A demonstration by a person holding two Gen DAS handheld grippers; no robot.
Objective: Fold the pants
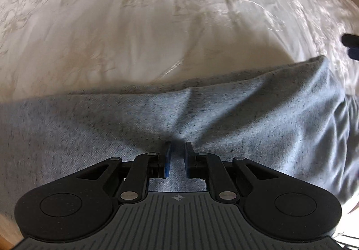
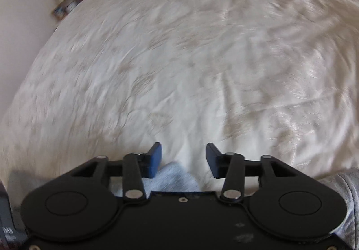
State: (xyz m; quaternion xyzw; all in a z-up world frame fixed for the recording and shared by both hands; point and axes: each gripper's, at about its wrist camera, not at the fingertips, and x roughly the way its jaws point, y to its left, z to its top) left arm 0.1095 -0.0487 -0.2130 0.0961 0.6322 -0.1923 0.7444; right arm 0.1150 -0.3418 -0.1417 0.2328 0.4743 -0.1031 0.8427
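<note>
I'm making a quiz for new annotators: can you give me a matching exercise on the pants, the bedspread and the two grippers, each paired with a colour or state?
Column one:
1. pants
2. bedspread
3. left gripper
4. right gripper

Column two:
A. white with a faint floral pattern
B. jaws wide apart, over a grey fabric corner
C. heather grey, lying on the bed
D. jaws nearly together, a narrow gap left, above grey fabric

Pairs: 1-C, 2-A, 3-D, 4-B

Left gripper [image 1: 177,155] narrowed, right gripper [image 2: 184,158] spread
</note>
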